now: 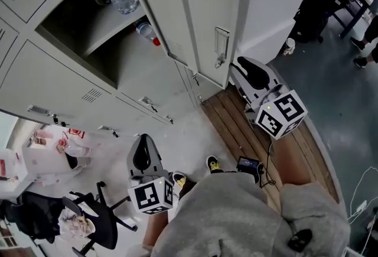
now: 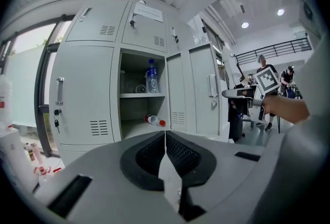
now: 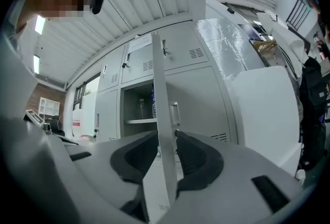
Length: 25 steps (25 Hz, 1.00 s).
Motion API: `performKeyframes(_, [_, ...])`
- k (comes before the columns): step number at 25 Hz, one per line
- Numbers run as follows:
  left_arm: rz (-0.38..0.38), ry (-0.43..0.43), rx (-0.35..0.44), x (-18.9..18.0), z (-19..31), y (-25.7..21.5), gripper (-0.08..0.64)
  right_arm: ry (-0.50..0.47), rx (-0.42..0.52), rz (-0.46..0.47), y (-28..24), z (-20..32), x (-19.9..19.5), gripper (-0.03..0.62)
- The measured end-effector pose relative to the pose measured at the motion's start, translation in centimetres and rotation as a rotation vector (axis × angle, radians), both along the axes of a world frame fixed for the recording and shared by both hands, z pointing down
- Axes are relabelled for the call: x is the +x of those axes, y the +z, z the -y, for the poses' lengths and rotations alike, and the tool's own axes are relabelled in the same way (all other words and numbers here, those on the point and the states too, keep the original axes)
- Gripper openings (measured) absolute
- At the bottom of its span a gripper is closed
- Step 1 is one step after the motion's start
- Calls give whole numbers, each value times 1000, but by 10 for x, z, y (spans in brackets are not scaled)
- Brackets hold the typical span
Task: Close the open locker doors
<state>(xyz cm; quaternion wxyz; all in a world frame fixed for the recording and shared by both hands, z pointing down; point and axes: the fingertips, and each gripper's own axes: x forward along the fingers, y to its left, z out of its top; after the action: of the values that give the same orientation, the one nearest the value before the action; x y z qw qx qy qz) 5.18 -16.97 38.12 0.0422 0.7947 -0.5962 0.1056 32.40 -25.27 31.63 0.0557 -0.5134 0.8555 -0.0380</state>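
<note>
Door (image 3: 161, 115) edge sits between the right gripper's (image 3: 166, 136) parted jaws, unclamped, with a sliver of gap on its handle (image 3: 175, 114) side; the door's foot is cut off behind the gripper body. Left gripper (image 2: 165, 134) jaws are together and empty, facing the open locker (image 2: 131, 109) from well apart. Door stands swung out from the locker, hiding half the interior in the right gripper view, with a white wall (image 3: 258, 109) near behind it.

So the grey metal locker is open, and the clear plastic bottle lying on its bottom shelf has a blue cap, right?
Not quite. The clear plastic bottle lying on the bottom shelf of the open grey metal locker has a red cap, not a blue one. The left gripper view shows this. The rest is right.
</note>
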Motion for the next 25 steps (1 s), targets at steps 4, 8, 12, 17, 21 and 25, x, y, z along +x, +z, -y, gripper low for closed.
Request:
performKeyframes(4, [4, -33, 1, -8, -3, 0, 12, -33, 4, -1, -1, 5, -7, 109])
performKeyframes(8, [2, -54, 1, -11, -4, 0, 12, -62, 1, 7, -3, 6, -14, 109])
performKeyframes(12, [-2, -65, 1, -14, -5, 1, 12, -101, 3, 18, -2, -3, -27, 107])
performKeyframes(17, [-14, -88, 1, -24, -9, 3, 12, -192, 19, -13, -2, -18, -62, 107])
performKeyframes(21, [-19, -112, 4, -32, -11, 2, 12, -231, 44, -81, -3, -25, -88, 109])
performKeyframes(25, [-21, -134, 8, -43, -14, 2, 12, -273, 44, -94, -4, -29, -107, 118])
